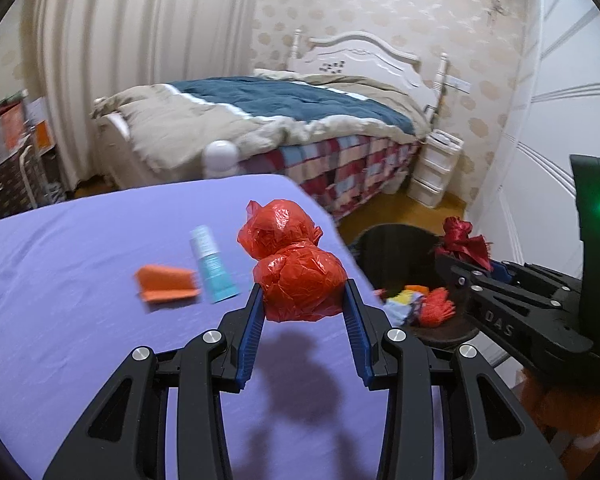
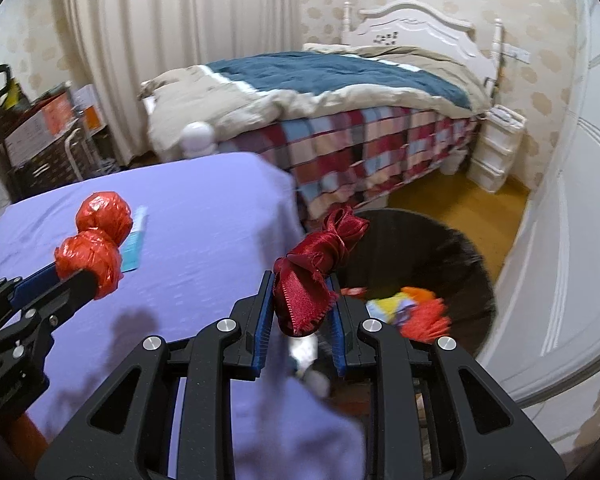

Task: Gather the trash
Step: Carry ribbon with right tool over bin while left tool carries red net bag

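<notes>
My left gripper (image 1: 305, 294) is shut on a crumpled red plastic bag (image 1: 296, 268), held above the purple-covered table (image 1: 80, 300) near its right edge. My right gripper (image 2: 302, 300) is shut on a dark red ribbon bow (image 2: 320, 264), held over the table's corner beside a black trash bin (image 2: 440, 248). The bin (image 1: 400, 252) holds colourful scraps (image 2: 416, 312), among them orange, yellow and blue pieces. The right gripper with the ribbon (image 1: 466, 240) shows at the right of the left wrist view. On the table lie an orange wrapper (image 1: 166, 282) and a teal tube (image 1: 212, 264).
A bed (image 2: 340, 96) with a blue and beige quilt and a plaid skirt stands behind the table. A white drawer unit (image 2: 496, 148) sits at its far end, white wardrobe doors (image 2: 572, 200) on the right, stacked boxes (image 2: 40, 132) on the left. Yellow floor lies between bed and wardrobe.
</notes>
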The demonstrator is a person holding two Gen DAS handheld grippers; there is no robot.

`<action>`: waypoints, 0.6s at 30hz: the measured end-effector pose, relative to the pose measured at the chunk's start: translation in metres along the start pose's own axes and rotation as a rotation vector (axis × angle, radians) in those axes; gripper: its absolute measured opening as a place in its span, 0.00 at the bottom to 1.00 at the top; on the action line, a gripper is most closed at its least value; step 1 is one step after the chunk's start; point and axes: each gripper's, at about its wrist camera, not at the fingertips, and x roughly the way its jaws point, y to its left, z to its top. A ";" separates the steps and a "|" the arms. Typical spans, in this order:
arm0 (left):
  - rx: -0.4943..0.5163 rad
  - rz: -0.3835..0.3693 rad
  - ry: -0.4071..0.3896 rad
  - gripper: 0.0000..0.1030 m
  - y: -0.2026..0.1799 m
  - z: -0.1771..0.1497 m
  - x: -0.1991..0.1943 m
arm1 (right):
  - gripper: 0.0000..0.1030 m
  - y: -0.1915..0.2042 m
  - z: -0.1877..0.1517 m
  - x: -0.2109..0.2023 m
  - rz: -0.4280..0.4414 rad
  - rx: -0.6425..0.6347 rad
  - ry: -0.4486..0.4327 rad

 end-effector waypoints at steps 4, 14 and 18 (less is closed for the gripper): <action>0.041 -0.021 0.004 0.38 -0.025 0.010 0.022 | 0.23 -0.024 0.004 0.011 -0.029 0.024 0.009; 0.100 -0.048 0.039 0.38 -0.067 0.029 0.073 | 0.23 -0.073 0.013 0.033 -0.087 0.083 0.018; 0.121 -0.051 0.047 0.38 -0.080 0.036 0.091 | 0.23 -0.087 0.015 0.041 -0.100 0.101 0.020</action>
